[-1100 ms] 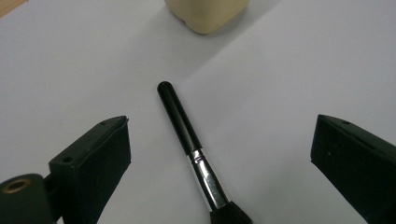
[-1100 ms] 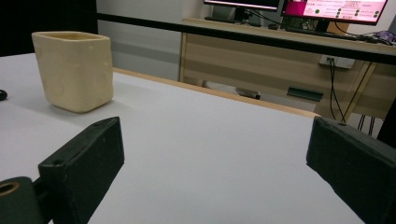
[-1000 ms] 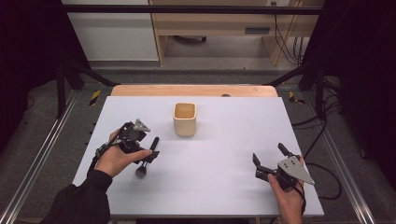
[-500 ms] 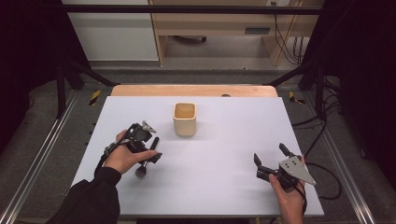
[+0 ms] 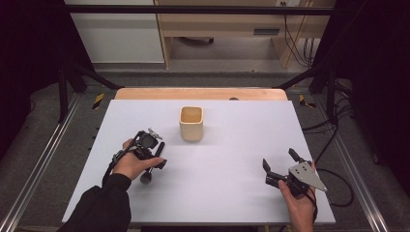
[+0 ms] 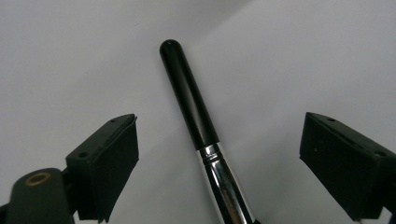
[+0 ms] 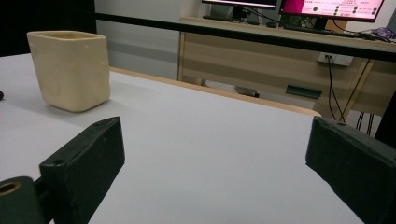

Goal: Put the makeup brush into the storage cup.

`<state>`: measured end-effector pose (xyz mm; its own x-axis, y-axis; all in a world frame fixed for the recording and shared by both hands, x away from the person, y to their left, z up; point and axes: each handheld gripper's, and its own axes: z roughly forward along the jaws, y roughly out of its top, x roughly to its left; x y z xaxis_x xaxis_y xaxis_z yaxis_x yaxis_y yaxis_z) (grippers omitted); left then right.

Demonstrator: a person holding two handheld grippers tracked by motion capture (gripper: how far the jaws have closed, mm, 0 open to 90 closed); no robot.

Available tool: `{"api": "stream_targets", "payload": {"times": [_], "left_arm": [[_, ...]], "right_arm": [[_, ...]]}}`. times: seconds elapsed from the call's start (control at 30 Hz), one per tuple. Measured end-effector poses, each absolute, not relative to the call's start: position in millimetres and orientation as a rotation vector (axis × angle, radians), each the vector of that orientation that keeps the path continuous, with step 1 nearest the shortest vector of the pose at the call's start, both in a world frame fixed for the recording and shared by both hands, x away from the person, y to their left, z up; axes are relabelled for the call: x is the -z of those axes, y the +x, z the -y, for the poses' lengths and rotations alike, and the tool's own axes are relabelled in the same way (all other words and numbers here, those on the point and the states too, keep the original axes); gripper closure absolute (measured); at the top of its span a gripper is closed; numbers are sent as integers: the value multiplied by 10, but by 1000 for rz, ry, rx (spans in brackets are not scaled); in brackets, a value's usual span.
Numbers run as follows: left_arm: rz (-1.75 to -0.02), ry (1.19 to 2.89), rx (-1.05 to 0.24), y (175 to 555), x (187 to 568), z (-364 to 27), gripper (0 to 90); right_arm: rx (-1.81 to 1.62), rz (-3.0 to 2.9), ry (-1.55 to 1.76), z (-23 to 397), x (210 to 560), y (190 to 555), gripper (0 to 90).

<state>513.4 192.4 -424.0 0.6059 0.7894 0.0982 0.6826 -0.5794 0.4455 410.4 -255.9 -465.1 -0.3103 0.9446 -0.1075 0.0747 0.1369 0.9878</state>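
**Brush between spread jaws, not yet gripped**

Your left gripper (image 6: 212,154) stands wide apart over the makeup brush (image 6: 189,100), which lies flat on the white table (image 5: 232,159) at about 7 o'clock from the cream cup (image 5: 191,123). Expect it light, stiff and slick on its glossy black handle; take the handle just above the silver ferrule. Its long axis runs 11-to-5 in the left gripper view, handle tip at 11. Your right gripper (image 5: 279,167) is spread and empty.

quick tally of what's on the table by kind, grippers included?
Cream cup: 1
Black-handled brush with a silver ferrule: 1
Grippers: 2, left gripper and right gripper, both open
Total: 4
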Motion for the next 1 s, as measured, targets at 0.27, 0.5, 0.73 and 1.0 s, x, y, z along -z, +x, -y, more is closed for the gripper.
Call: {"api": "stream_targets", "payload": {"times": [0.27, 0.5, 0.73, 1.0], "left_arm": [[-1248, 2439, -400, 5158, 4284, -1963, 184], [-1273, 2428, -402, 5174, 4290, -1971, 188], [-1295, 2407, -410, 5178, 4276, -1979, 147], [-1311, 2418, -377, 5170, 4278, -1993, 215]], "right_arm": [[-1294, -1569, 1023, 2550, 4658, 4111, 47], [-1301, -1558, 1035, 2572, 4659, 4101, 47], [-1295, -1572, 1033, 2564, 4667, 4106, 41], [-1298, -1574, 1029, 2554, 4664, 4103, 41]]}}
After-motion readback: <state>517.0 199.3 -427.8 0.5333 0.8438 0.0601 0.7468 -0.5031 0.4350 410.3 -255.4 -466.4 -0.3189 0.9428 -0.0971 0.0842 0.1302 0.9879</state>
